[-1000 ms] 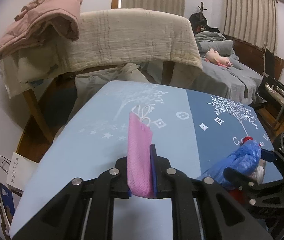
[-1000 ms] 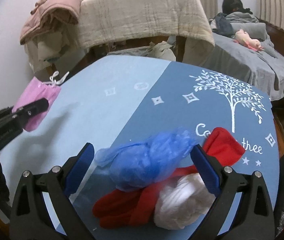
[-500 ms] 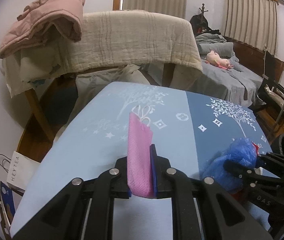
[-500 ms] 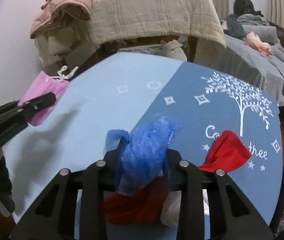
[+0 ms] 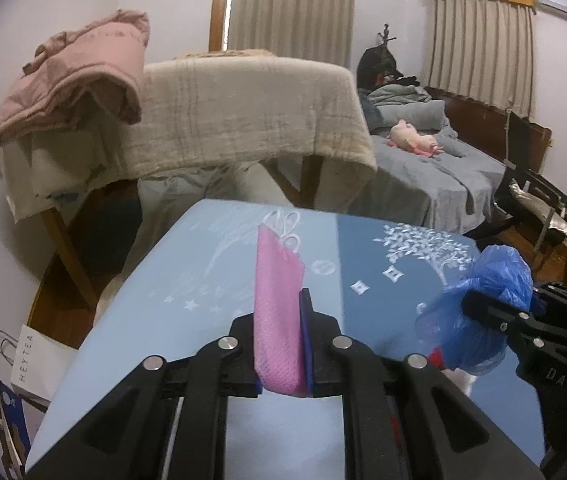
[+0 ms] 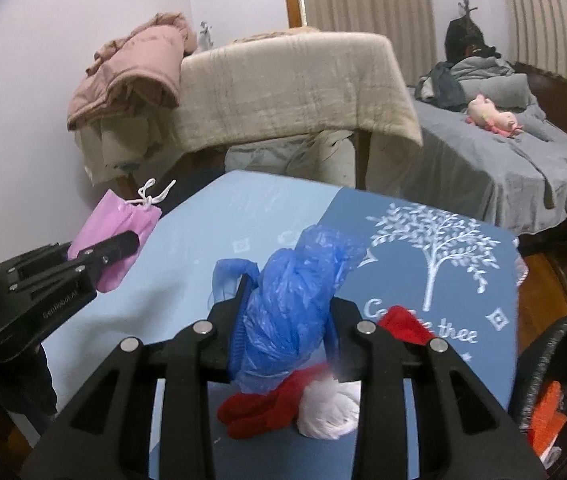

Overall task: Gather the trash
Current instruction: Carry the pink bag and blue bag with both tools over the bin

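Between right jaws, blue bag (image 6: 289, 312)

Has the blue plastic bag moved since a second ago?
Yes. The blue plastic bag lay on the table beside the red cloth; now the right gripper has it clamped and raised, with the red cloth left below.

Both wrist cameras look closely down across the shared blue table (image 5: 155, 344).

A red cloth (image 6: 259, 414) and white wad (image 6: 329, 412) lie on the blue table (image 6: 187, 264).
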Action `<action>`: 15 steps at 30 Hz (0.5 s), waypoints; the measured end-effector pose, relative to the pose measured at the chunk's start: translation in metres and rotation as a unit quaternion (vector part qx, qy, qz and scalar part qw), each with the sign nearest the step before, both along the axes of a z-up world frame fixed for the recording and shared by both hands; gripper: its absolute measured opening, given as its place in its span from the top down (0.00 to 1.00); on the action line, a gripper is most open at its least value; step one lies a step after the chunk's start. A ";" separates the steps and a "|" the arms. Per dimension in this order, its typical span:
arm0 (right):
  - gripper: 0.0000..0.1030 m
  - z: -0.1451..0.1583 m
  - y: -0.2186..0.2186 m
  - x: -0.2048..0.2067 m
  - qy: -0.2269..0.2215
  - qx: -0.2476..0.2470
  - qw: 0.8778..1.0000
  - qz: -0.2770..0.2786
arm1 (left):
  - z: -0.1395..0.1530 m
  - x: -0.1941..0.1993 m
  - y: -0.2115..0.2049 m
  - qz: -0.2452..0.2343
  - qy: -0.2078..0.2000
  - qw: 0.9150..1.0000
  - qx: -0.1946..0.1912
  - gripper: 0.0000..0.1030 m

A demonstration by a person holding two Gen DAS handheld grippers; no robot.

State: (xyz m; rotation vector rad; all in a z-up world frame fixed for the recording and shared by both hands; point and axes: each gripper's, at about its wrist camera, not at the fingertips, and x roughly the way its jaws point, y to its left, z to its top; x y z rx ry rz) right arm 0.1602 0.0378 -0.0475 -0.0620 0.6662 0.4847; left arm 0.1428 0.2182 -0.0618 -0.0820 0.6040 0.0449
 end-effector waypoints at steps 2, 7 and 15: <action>0.70 0.008 -0.010 -0.003 -0.009 0.005 1.000 -0.008 | 0.005 -0.001 -0.008 -0.007 -0.003 1.000 0.001 0.86; 0.70 0.026 -0.035 -0.014 -0.028 0.012 0.999 -0.027 | 0.018 -0.004 -0.034 -0.035 -0.012 0.999 -0.003 0.86; 0.70 0.044 -0.085 -0.033 -0.050 0.021 0.996 -0.064 | 0.037 -0.010 -0.088 -0.083 -0.030 0.996 -0.003 0.86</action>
